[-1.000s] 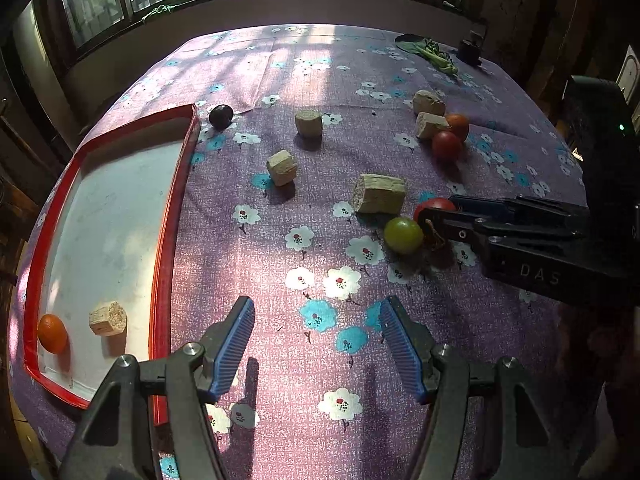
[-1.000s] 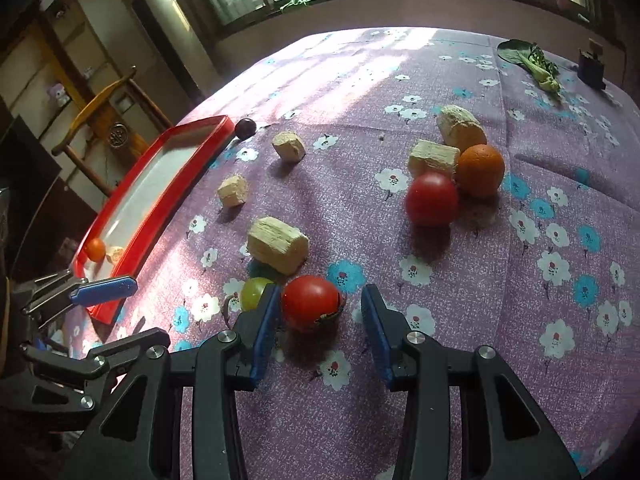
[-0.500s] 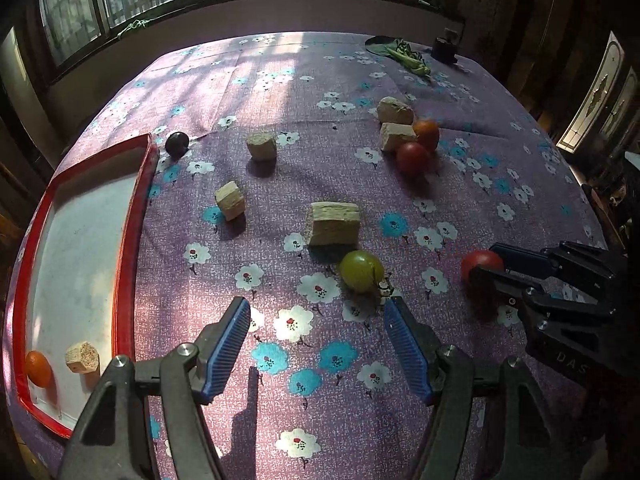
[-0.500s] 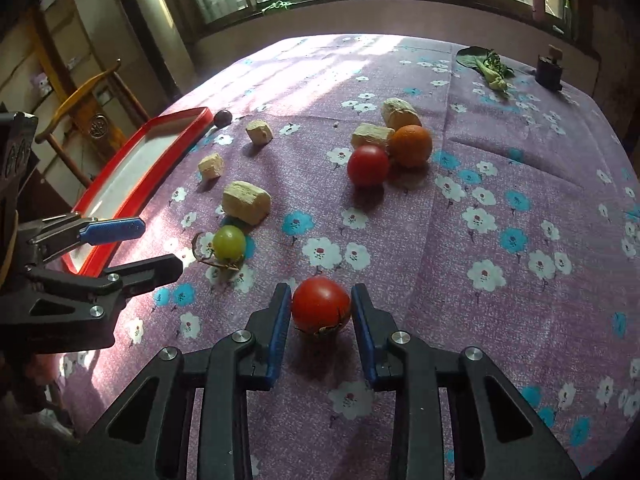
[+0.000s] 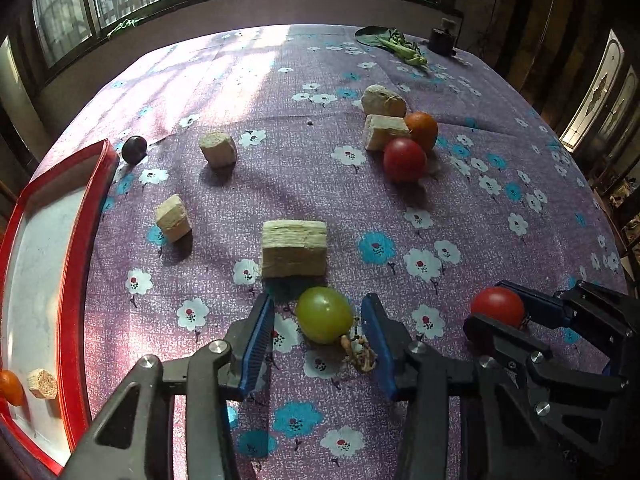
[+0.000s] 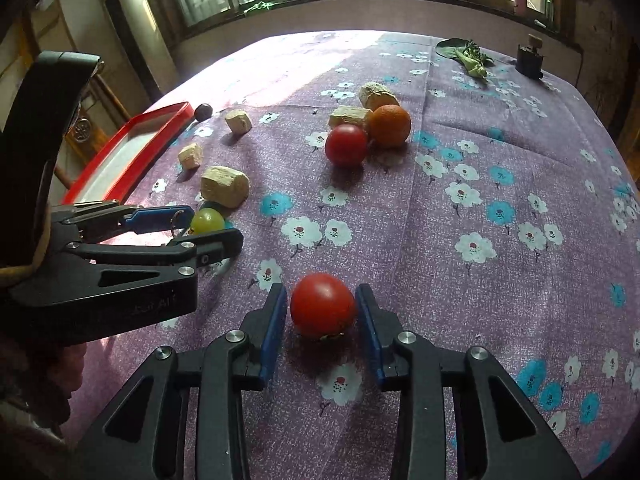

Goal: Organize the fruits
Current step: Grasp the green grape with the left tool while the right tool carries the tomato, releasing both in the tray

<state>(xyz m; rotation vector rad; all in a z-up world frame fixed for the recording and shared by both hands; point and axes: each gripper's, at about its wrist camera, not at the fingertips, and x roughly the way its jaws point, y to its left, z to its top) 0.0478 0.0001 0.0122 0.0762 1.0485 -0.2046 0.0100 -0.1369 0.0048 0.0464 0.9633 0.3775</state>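
Observation:
A green round fruit (image 5: 324, 314) with a dry stem lies on the purple flowered cloth between the blue pads of my left gripper (image 5: 318, 306). Its jaws are closing, and a thin gap still shows on each side of the fruit. The right wrist view shows that gripper (image 6: 212, 226) from the side, straddling the same fruit (image 6: 207, 220). My right gripper (image 6: 321, 292) is shut on a red tomato (image 6: 323, 306) low over the cloth, also seen at the right as the held tomato (image 5: 498, 306).
A red-rimmed tray (image 5: 74, 240) at the left holds a small orange (image 5: 8, 388) and a beige block (image 5: 42, 382). Several beige blocks, a dark plum (image 5: 134, 149), another tomato (image 5: 404, 160) and an orange (image 5: 422, 128) lie on the cloth. Greens (image 5: 400, 46) lie far back.
My left gripper moved forward over the green fruit and its jaws narrowed around it. My right gripper shut on the red tomato and drew it away from the green fruit, then held still.

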